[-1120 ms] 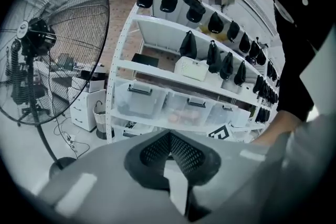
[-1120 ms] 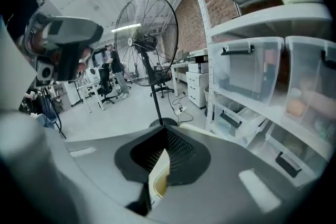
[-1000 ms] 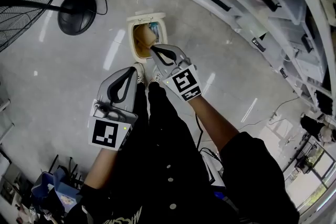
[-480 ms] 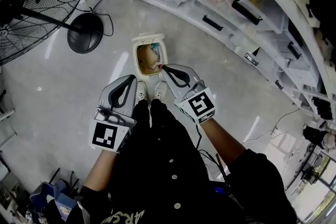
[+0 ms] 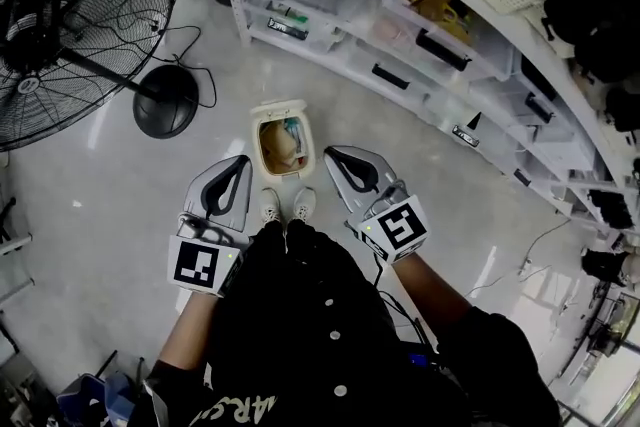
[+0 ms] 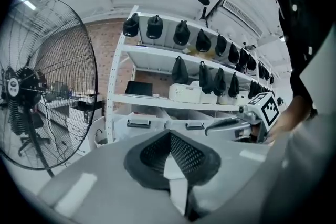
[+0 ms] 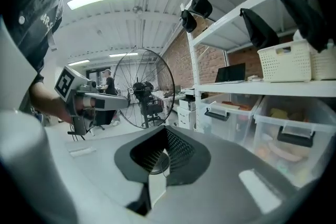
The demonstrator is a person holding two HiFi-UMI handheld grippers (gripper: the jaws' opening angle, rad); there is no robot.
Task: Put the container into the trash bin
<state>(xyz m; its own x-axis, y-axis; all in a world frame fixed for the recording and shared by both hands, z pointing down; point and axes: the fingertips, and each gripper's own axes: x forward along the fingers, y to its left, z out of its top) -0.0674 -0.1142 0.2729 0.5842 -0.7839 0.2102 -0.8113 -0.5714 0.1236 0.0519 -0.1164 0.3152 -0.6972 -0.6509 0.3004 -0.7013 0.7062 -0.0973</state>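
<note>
The small cream trash bin (image 5: 258, 152) stands on the grey floor with its lid flipped back, just beyond the person's shoes (image 5: 286, 205). A tan container (image 5: 277, 148) lies inside it beside a light-blue scrap. My left gripper (image 5: 240, 161) hangs shut and empty to the near left of the bin. On the near right, my right gripper (image 5: 331, 154) is also shut and empty, clear of the opening. In the left gripper view my left gripper (image 6: 169, 132) has its jaws together and points at the shelves. In the right gripper view my right gripper (image 7: 166, 129) is likewise shut.
A big pedestal fan (image 5: 60, 25) with a round black base (image 5: 166, 115) and loose cables stands at the left. A white shelving rack (image 5: 400, 45) full of clear storage boxes runs along the far side and right. Bare floor surrounds the bin.
My right gripper has drawn back from over the bin's opening toward the person. Both grippers now sit nearer the body, and the head view has tilted up toward the shelves.
</note>
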